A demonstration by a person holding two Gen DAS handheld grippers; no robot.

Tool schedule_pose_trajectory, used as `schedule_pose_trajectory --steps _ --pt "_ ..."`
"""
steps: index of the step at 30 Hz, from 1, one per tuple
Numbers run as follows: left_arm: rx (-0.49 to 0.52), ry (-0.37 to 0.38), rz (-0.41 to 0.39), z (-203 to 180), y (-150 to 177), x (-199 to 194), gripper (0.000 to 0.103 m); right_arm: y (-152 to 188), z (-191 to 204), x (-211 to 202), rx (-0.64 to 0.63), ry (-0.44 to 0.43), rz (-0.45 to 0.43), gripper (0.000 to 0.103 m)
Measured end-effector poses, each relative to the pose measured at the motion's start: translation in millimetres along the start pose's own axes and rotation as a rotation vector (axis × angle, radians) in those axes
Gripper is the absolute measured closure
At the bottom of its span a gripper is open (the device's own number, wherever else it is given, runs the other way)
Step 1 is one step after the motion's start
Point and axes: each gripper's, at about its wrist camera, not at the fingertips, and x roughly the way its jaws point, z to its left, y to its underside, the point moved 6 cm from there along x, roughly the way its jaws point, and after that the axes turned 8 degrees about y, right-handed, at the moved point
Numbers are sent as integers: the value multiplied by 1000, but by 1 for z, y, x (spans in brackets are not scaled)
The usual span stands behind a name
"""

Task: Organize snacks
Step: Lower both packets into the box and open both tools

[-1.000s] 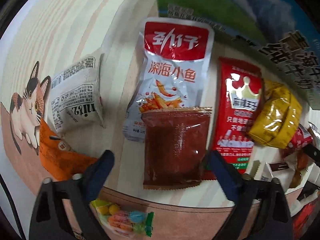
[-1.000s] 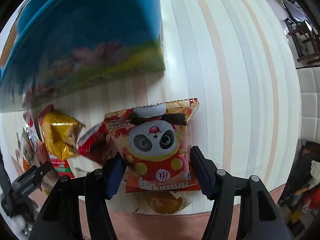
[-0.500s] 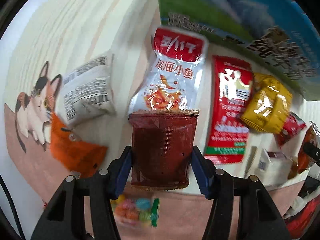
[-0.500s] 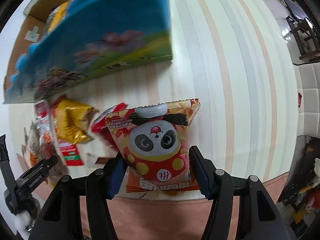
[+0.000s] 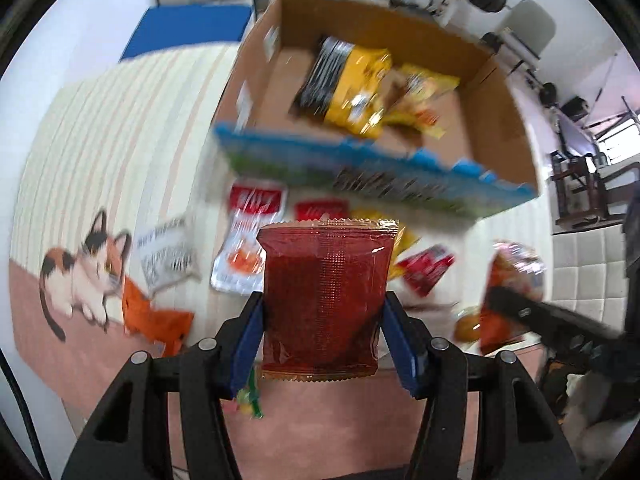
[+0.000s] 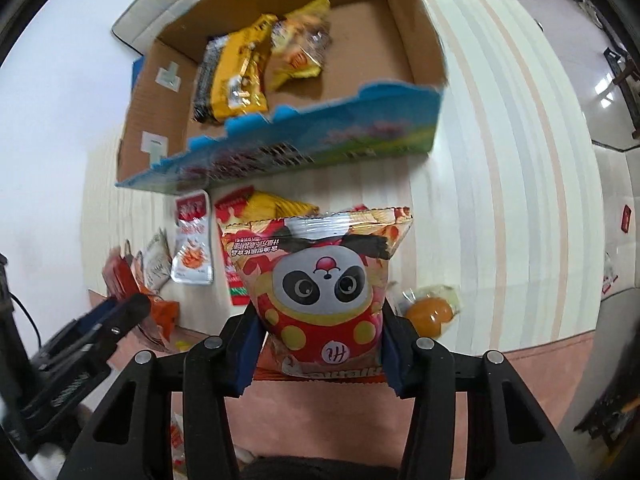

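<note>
My left gripper [image 5: 322, 336] is shut on a dark red snack packet [image 5: 324, 296] and holds it well above the table. My right gripper [image 6: 318, 340] is shut on a red panda snack bag [image 6: 320, 284], also lifted. An open cardboard box [image 5: 496, 136] with a blue printed front stands behind the loose snacks; it also shows in the right wrist view [image 6: 404, 40]. It holds a yellow-and-black packet [image 6: 232, 76] and a yellow snack bag [image 6: 300, 56]. The right gripper with its bag shows at the right of the left wrist view [image 5: 508, 292].
Loose snacks lie on the striped cloth before the box: a silver-and-red fish packet [image 5: 248, 248], a white packet [image 5: 168, 256], an orange packet [image 5: 156, 320], a small red packet [image 5: 424, 272], an orange jelly [image 6: 430, 310]. A cat picture [image 5: 80, 276] marks the cloth's left edge.
My left gripper shut on the dark red packet and lifted it. Both grippers rose and tilted back, so the inside of the box came into view.
</note>
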Motion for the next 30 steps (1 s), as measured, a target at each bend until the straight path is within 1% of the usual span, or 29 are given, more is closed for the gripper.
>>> schedule_pose_trajectory --steps 3,6,9,12,13,15,18,22,26,30 --pt "24 32 -18 -14 -20 -16 48 -5 7 -16 12 -54 -13 51" --pt "46 43 -29 -22 -45 -27 48 -27 17 -35 21 -90 -47 51" --pt "70 32 -35 -24 -82 -32 48 -61 22 -56 35 -89 -98 51" --pt "88 -4 -49 -19 -121 -31 48 -99 23 -68 41 -41 -153 51" --pt "88 -18 -50 -15 -139 -28 48 -111 23 -70 47 -32 -161 51" --pt "95 -39 -36 -10 -166 -20 48 -139 23 -67 64 -7 -165 51" --pt "104 -103 4 3 -210 2 48 -173 22 -57 81 36 -159 51" --pt "116 -179 54 18 -247 31 48 -209 18 -34 97 116 -141 51" --pt "127 -231 110 30 -270 61 48 -235 15 -11 107 175 -127 50" --pt "120 -244 163 38 -280 86 47 -251 9 12 128 201 -89 49"
